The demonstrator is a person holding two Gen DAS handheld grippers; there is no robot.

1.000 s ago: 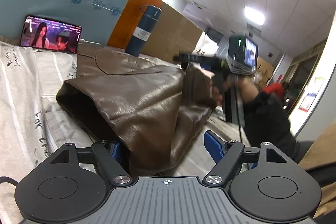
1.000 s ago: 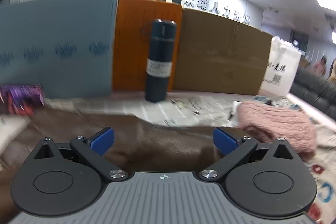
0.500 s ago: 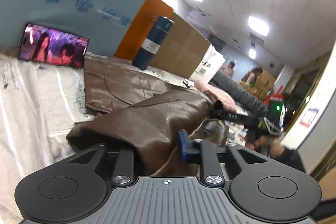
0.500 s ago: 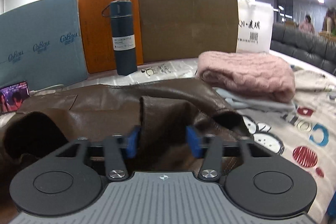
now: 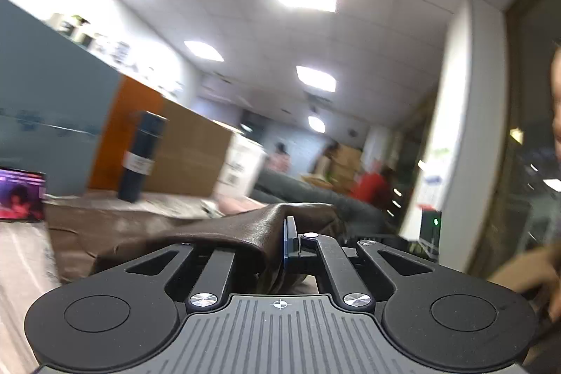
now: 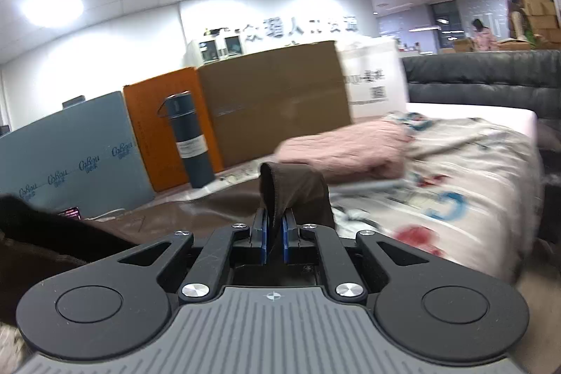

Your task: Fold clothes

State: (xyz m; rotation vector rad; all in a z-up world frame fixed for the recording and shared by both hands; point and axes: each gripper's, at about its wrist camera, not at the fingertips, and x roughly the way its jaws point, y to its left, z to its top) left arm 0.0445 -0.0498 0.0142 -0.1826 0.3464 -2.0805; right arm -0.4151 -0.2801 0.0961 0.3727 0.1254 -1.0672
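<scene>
Left wrist view is showing the left hand-held gripper [image 5: 285, 242] pinching a fold of the brown leather jacket [image 5: 224, 233], its jaws having just been closing on it. The right hand-held gripper [image 6: 273, 233] is likewise clamping a jacket edge, raised above the patterned bed cover [image 6: 455, 184], near a pink sweater [image 6: 343, 153].

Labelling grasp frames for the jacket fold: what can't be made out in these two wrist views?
- Left wrist view: left gripper near pad, buried under brown jacket; only the blue right-side pad shows.
- Left wrist view: phone screen, motion-blurred and cut off by the edge.
- Right wrist view: how much jacket sits inside the right gripper, hidden by its pads.
- Right wrist view: bottle label, too small.
</scene>
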